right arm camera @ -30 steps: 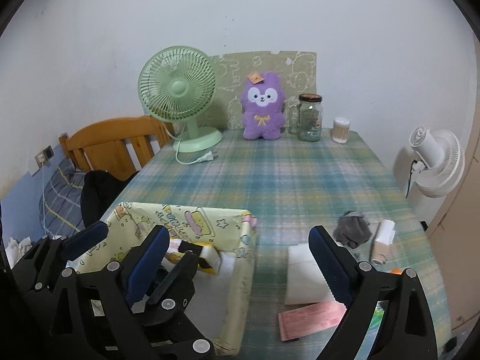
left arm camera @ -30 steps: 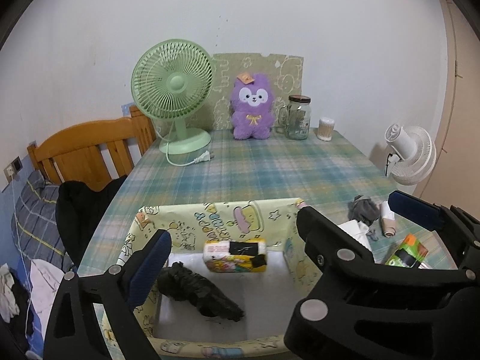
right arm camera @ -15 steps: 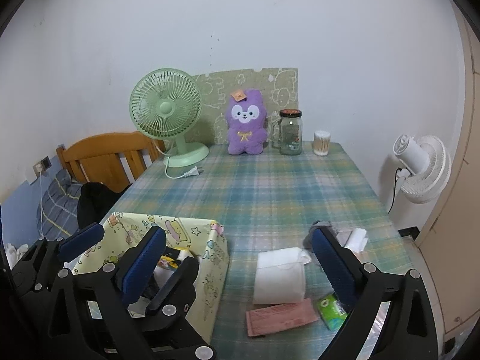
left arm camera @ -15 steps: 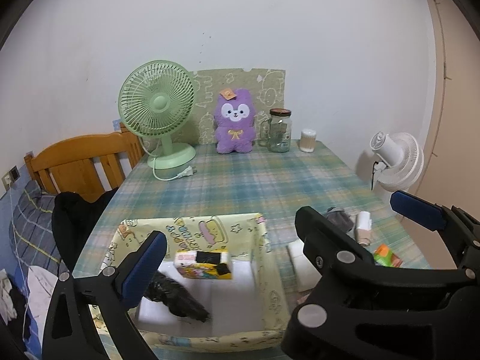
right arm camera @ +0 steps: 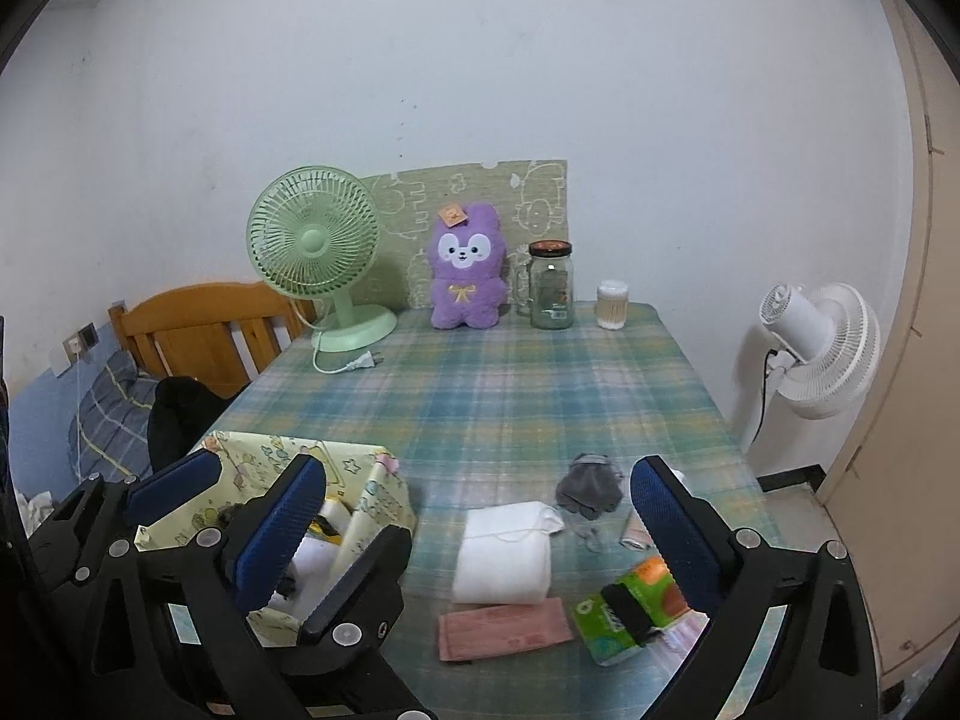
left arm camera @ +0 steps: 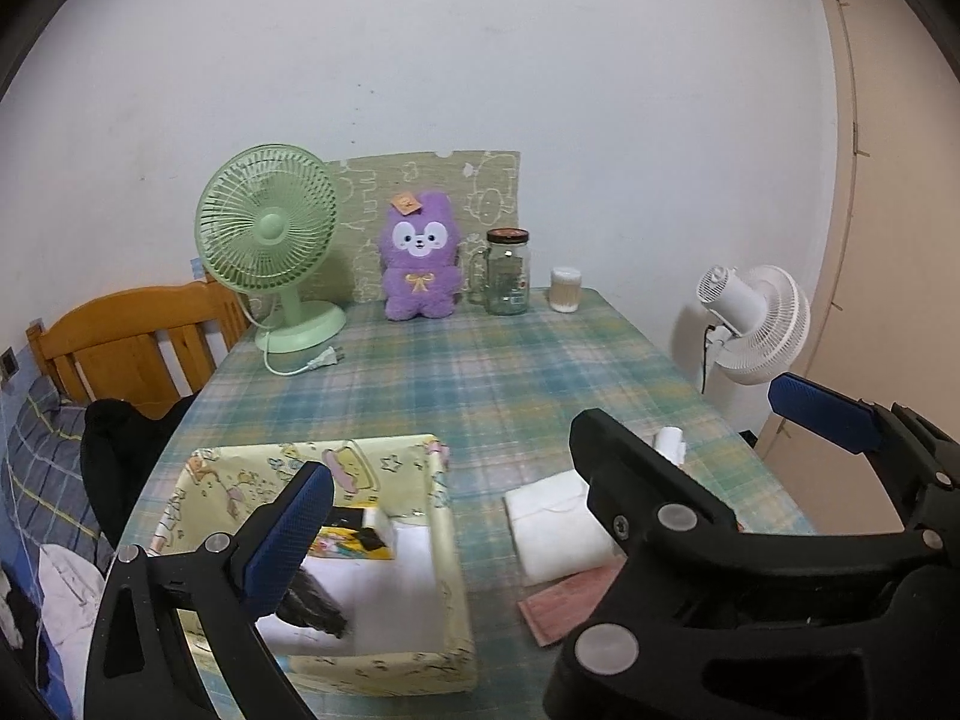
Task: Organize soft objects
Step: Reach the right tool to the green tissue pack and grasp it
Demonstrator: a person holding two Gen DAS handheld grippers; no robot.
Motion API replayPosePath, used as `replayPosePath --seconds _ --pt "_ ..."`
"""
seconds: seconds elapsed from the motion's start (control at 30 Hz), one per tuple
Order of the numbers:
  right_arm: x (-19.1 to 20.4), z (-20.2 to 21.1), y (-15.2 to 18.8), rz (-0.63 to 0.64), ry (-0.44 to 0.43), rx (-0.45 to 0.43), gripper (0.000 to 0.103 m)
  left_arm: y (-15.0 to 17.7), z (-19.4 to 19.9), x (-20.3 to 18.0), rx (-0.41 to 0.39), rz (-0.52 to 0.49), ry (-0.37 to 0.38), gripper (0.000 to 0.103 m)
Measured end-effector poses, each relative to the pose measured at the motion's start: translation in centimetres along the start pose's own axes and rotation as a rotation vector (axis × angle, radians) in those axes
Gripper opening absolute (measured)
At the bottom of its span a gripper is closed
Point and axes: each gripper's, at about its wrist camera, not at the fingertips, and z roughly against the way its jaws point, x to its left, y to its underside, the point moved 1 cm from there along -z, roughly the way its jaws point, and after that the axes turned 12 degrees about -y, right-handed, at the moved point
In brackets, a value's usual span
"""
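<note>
A yellow cartoon-print fabric box (left arm camera: 444, 546) (right arm camera: 384, 498) stands at the table's near left. It holds a yellow tissue pack (left arm camera: 354, 540), a black cloth (left arm camera: 312, 603) and a white liner. On the table right of it lie a folded white towel (right arm camera: 504, 552) (left arm camera: 558, 528), a pink cloth (right arm camera: 504, 627), a green tissue pack (right arm camera: 636, 609), grey socks (right arm camera: 588, 483) and a small roll (left arm camera: 672, 444). My left gripper (left arm camera: 576, 486) is open and empty above the box. My right gripper (right arm camera: 474, 516) is open and empty above the towel.
At the table's far end stand a green fan (left arm camera: 270, 240), a purple plush (left arm camera: 420, 264), a glass jar (left arm camera: 507, 270) and a cotton-swab tub (left arm camera: 565, 288). A wooden chair (left arm camera: 132, 342) with dark clothing is at left. A white fan (right arm camera: 822, 348) stands right.
Both grippers have pulled back and up from the box, so more of the table shows. Both stay open and empty. The objects have not moved.
</note>
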Motion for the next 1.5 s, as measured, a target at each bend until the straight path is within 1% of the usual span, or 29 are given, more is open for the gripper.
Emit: replayPosePath --seconds 0.17,0.27,0.43,0.6,0.7,0.8,1.03,1.3,1.5 --pt "-1.4 0.9 0.8 -0.008 0.019 -0.009 0.103 0.5 0.2 -1.8 0.006 -0.017 0.017 0.103" --pt "-2.4 1.3 1.3 -0.013 0.035 -0.010 0.103 0.9 0.0 -2.9 0.019 -0.020 0.047 0.103" --pt "-3.9 1.8 2.1 -0.013 0.068 -0.004 0.103 1.6 -0.3 -4.6 0.029 -0.025 0.074 0.103" --pt "-5.2 2.1 3.1 -0.015 0.072 -0.019 0.103 2.4 -0.3 -5.8 0.009 -0.019 0.074 0.103" --pt "-5.7 2.2 3.7 -0.009 0.087 -0.019 0.103 3.0 -0.6 -6.5 0.016 -0.024 0.076 0.103" --pt "-6.4 2.0 4.4 -0.013 0.092 -0.007 0.103 3.4 -1.0 -7.0 0.029 -0.033 0.085 0.103" --pt "-8.3 1.2 6.3 -0.064 0.085 0.028 0.103 4.9 -2.3 -8.7 0.072 -0.064 0.122 0.103" --pt "-10.3 0.2 8.2 -0.109 0.101 0.069 0.103 6.2 -3.9 -10.4 0.110 -0.096 0.132 0.103" --pt "-11.8 -0.3 9.4 -0.155 0.113 0.090 0.103 6.9 -5.0 -11.7 0.128 -0.140 0.139 0.103"
